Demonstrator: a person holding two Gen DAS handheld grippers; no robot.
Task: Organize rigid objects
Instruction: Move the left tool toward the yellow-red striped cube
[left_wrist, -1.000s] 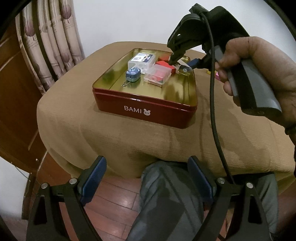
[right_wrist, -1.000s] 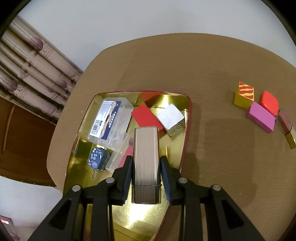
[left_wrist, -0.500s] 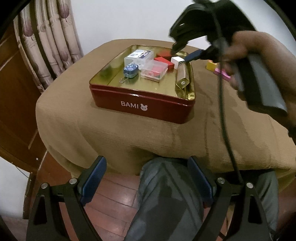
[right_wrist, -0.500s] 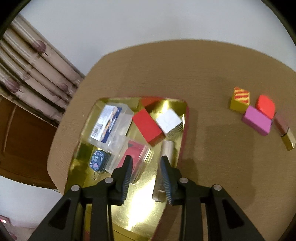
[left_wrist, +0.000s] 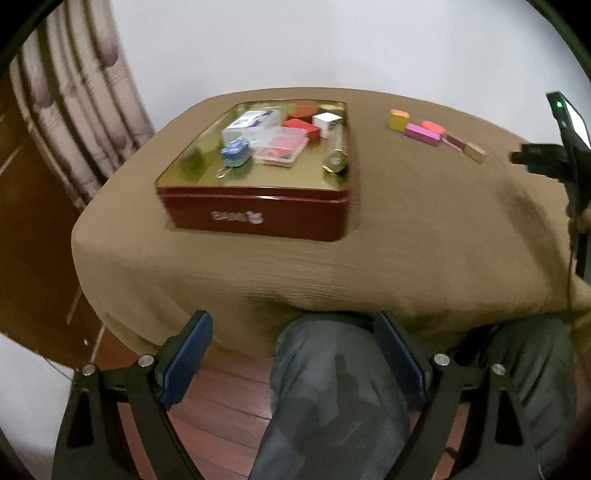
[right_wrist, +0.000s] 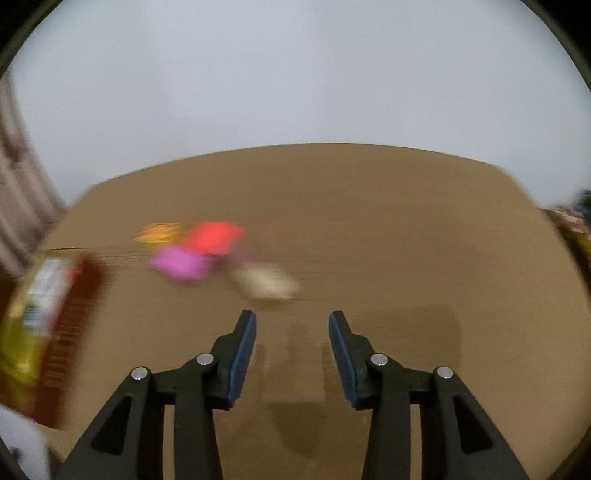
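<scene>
A red tin (left_wrist: 255, 216) with a gold inner surface is seen in the upper left-centre of the left wrist view, resting on a table (left_wrist: 406, 240) covered in tan cloth. Inside the tin are held a clear plastic case (left_wrist: 282, 147), a second clear case with a printed label (left_wrist: 247, 123), a small blue patterned item (left_wrist: 236, 153), a red block (left_wrist: 303, 127), a white cube (left_wrist: 327, 122) and a metallic bar (left_wrist: 338, 155) lying along the tin's right edge. To the right of the tin, apart from it, a yellow block (left_wrist: 399, 120), a pink block (left_wrist: 423, 134), a red piece (left_wrist: 434, 127) and two smaller blocks (left_wrist: 465, 147) are grouped on the cloth.

The left tool (left_wrist: 293, 360) is held low at the bottom of that view, off the table's near edge and over a trousered leg (left_wrist: 332, 391), with its jaws spread wide and nothing between them. The right tool (right_wrist: 291, 350) is shown in its own view above bare cloth, its jaws parted and empty; this view is heavily blurred. Ahead of it, in the centre-left of the frame, the pink, red and yellow blocks appear as smears, and the tin is smeared at the left edge.
</scene>
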